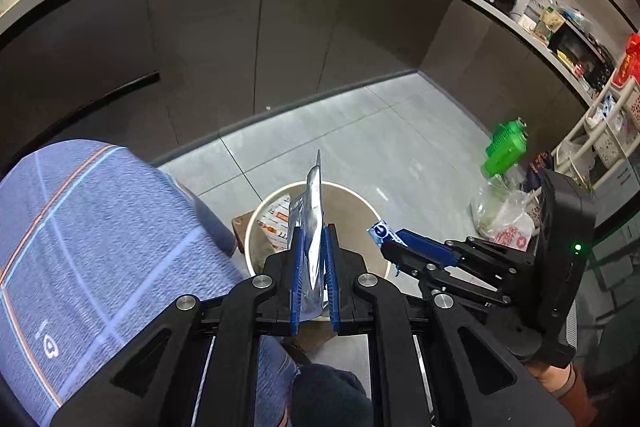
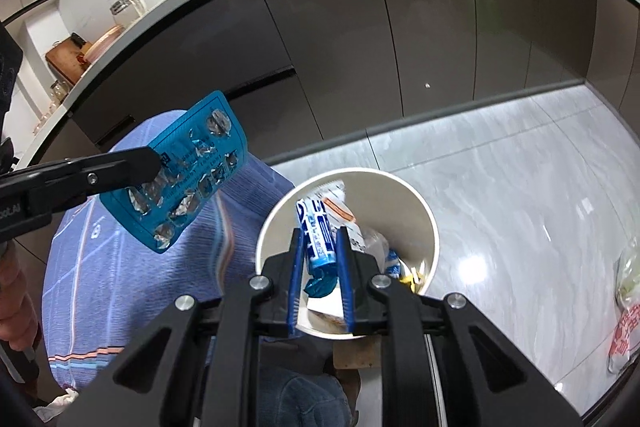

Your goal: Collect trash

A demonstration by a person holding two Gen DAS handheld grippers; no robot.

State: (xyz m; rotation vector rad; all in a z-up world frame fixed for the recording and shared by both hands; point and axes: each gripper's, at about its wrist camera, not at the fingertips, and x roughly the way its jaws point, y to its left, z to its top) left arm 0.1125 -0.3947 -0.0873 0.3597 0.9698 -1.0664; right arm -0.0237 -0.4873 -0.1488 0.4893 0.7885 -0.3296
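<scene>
A cream round bin (image 1: 362,201) stands on the floor, with several wrappers and a white-and-orange packet (image 1: 278,223) inside. My left gripper (image 1: 314,229) is shut on an emptied blue blister pack (image 1: 315,193), seen edge-on above the bin's near rim. In the right wrist view the same blister pack (image 2: 180,171) hangs flat in the left gripper (image 2: 154,163), left of the bin (image 2: 404,185). My right gripper (image 2: 319,231) is shut on a blue-and-white candy wrapper (image 2: 320,247) directly over the bin's opening. The left wrist view shows the right gripper (image 1: 386,247) at the bin's right rim.
A person's blue patterned shirt (image 1: 88,247) fills the left foreground. Dark cabinet fronts (image 1: 280,27) run under a cluttered counter. A green bottle (image 1: 505,147), plastic bags (image 1: 504,215) and a white rack (image 1: 608,123) crowd the right. Grey floor tiles (image 1: 380,131) lie beyond the bin.
</scene>
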